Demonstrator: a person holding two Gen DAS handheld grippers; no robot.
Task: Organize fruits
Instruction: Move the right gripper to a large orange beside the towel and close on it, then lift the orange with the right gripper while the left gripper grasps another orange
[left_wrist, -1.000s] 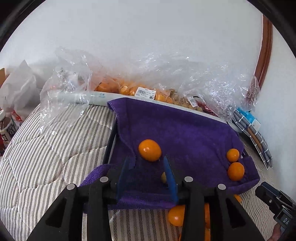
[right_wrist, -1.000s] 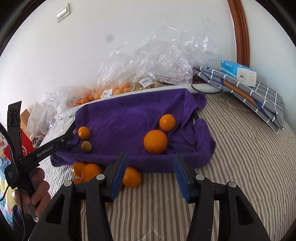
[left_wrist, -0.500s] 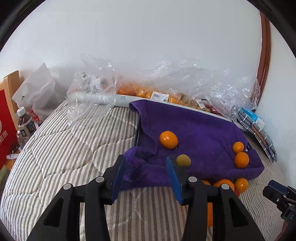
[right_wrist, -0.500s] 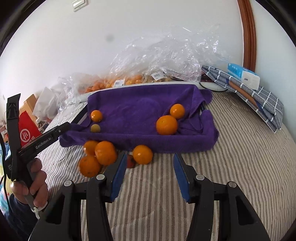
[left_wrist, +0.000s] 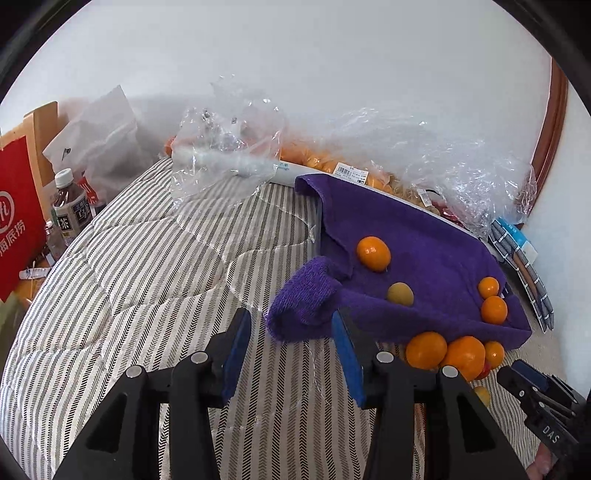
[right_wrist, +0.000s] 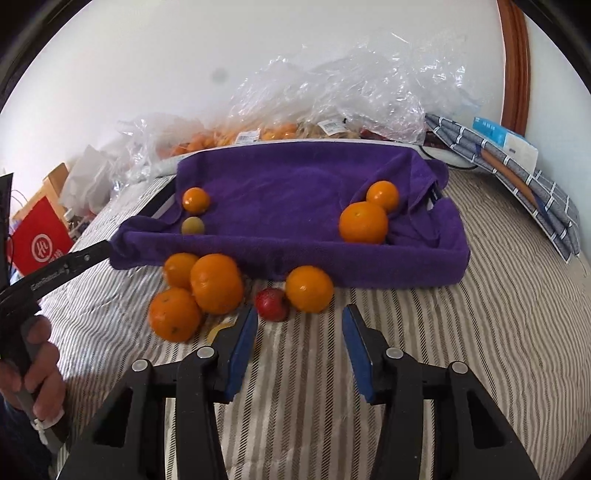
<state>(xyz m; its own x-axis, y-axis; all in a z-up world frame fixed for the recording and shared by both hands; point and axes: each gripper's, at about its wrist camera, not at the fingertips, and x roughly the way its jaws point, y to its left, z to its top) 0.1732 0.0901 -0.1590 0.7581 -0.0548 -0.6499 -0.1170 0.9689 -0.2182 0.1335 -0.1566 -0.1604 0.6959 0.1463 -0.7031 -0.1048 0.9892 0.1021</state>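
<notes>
Right claw (right_wrist: 299, 334): jaws part open and closing, nothing between them. Just ahead of its tips on the striped bedcover (right_wrist: 461, 350) lie the loose fruits: one orange (right_wrist: 309, 289) dead ahead, a small red fruit (right_wrist: 272, 304) just off the left pad, and three more oranges (right_wrist: 216, 283) clustered further left. Beyond them sits the tray under a purple towel (right_wrist: 295, 184), holding two oranges at the right end, one small orange and a greenish fruit (right_wrist: 192, 225) at the left.

Left claw (left_wrist: 291, 345): part open, empty, tips just short of the towel's rolled corner (left_wrist: 303, 306).

Handling, judged: the oranges are firm, round and light, with slightly slick peel, and roll freely on the soft cover. Pinch across the widest middle, coming from above so the fruit cannot squirt out. The red fruit looks softer, so use a lighter squeeze.

Change from a second ago: both claws have drawn back from the tray. The left jaws have widened slightly. The loose oranges, then half hidden behind the right claw, now lie fully visible ahead of it.
</notes>
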